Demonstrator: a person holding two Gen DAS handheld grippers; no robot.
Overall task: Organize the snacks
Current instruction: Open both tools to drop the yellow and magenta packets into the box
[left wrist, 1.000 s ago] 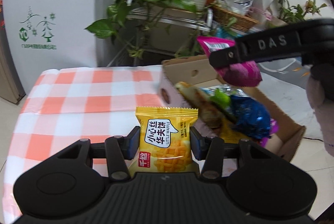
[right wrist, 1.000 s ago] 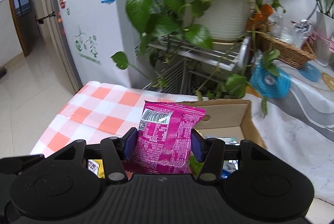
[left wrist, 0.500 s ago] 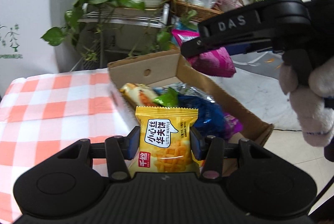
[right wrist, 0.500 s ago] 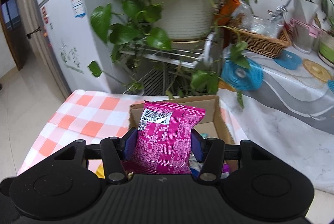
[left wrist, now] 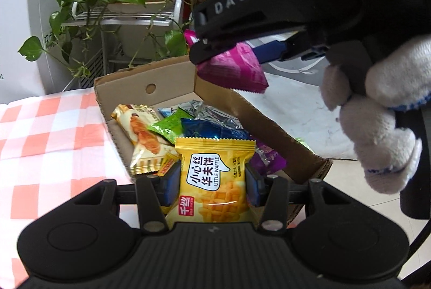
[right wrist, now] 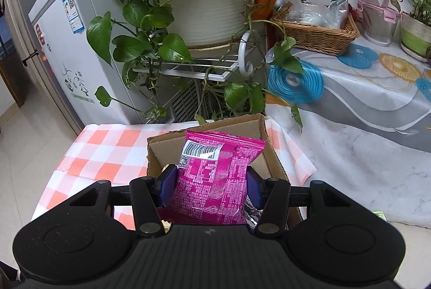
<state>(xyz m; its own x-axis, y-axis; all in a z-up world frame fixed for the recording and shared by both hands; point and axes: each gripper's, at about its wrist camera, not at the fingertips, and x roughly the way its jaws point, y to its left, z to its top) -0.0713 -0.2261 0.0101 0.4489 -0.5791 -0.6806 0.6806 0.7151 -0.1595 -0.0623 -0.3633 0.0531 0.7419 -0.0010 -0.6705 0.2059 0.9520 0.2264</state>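
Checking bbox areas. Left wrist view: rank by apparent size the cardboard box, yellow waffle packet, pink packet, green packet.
1. cardboard box
2. yellow waffle packet, though it sits nearest the camera, so it looks bigger than it is
3. pink packet, partly hidden by the right gripper, so unsure against the yellow one
4. green packet, mostly buried

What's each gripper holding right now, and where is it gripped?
Left gripper: yellow waffle packet, by its side edges. Right gripper: pink snack bag, by its sides.
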